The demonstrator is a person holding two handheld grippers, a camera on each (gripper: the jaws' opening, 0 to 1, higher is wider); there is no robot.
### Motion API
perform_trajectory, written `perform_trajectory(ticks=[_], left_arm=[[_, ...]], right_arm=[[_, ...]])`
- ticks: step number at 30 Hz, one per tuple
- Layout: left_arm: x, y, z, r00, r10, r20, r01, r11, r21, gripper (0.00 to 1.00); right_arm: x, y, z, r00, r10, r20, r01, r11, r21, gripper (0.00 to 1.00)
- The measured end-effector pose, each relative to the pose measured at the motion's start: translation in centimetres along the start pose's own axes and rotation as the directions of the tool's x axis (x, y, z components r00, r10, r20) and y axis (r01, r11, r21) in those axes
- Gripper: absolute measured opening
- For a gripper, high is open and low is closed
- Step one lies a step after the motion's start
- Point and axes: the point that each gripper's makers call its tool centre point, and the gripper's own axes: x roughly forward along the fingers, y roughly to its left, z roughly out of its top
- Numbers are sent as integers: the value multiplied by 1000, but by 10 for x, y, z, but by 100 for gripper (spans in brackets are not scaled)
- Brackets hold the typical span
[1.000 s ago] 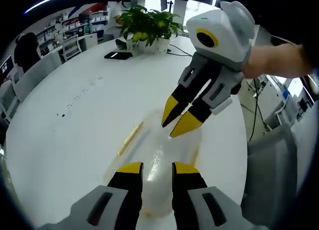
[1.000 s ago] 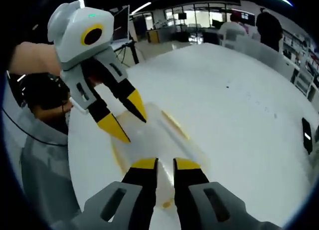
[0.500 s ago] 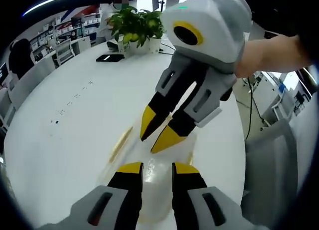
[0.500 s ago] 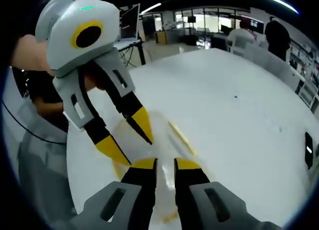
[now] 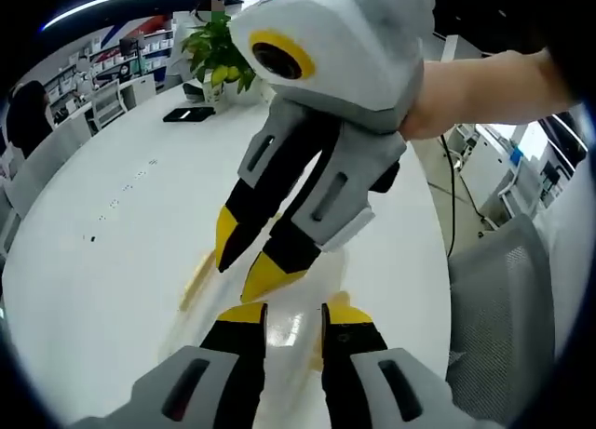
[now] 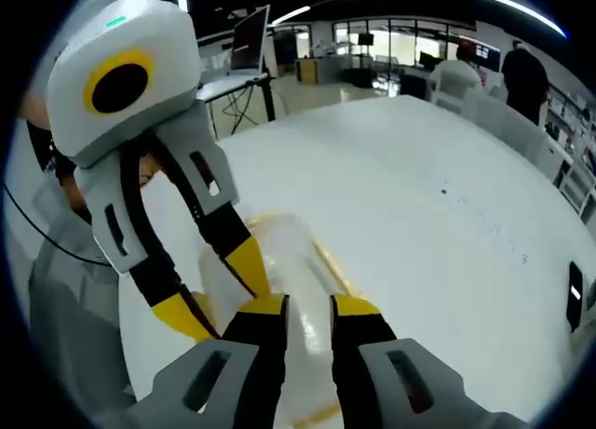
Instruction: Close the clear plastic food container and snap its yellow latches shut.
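The clear plastic container [image 6: 284, 248] lies on the white table [image 6: 419, 196], with a yellow latch [image 6: 332, 259] along its right side. In the left gripper view the container [image 5: 291, 328] shows between my own jaws, blurred, with a yellow latch [image 5: 196, 282] on its left side. My left gripper [image 5: 295, 314] is open and low over the container, with nothing between its jaws. My right gripper [image 6: 309, 308] is open too, just above the container. The two grippers face each other closely: the right gripper [image 5: 247, 263] looms large, and the left gripper [image 6: 216, 294] has its tips by the container's left edge.
A potted plant [image 5: 216, 61] and a dark phone [image 5: 188, 114] sit at the table's far end. A grey mesh chair [image 5: 507, 327] stands beside the table. Another phone [image 6: 575, 294] lies near the right edge. People [image 6: 526, 75] and desks are in the background.
Both grippers have come closer together and lower over the container, so each looms larger in the other's view. Their jaws stay apart as before.
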Motion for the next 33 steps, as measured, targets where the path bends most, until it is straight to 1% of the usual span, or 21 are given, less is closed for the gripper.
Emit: perform_trajectory(ticks=[2, 5, 8, 12, 20, 30, 33], left_arm=[[1, -3, -1, 1000, -5, -2, 5, 1000, 5, 16], [3, -7, -4, 1000, -10, -7, 10, 1000, 17, 17], [4, -10, -7, 1000, -6, -19, 7, 998, 56, 18], [4, -13, -7, 1000, -1, -14, 2, 997, 74, 20], [5, -12, -8, 1000, 12, -10, -11, 994, 108, 21], [5, -13, -9, 1000, 27, -7, -26, 989, 145, 23], [5, -14, -9, 999, 32, -4, -31, 988, 154, 23]], right_arm=[[1, -2, 1, 1000, -4, -2, 4, 1000, -5, 16], [1, -2, 1, 1000, 2, -4, -2, 1000, -10, 15], [2, -1, 2, 1000, 6, -6, -6, 1000, -17, 16], [0, -1, 5, 1000, 6, 2, -6, 1000, -30, 18], [2, -8, 11, 1000, 1, 9, 0, 999, -41, 19], [8, -13, 11, 1000, 13, -21, -14, 998, -67, 22], [10, -14, 10, 999, 26, -38, -28, 997, -70, 24]])
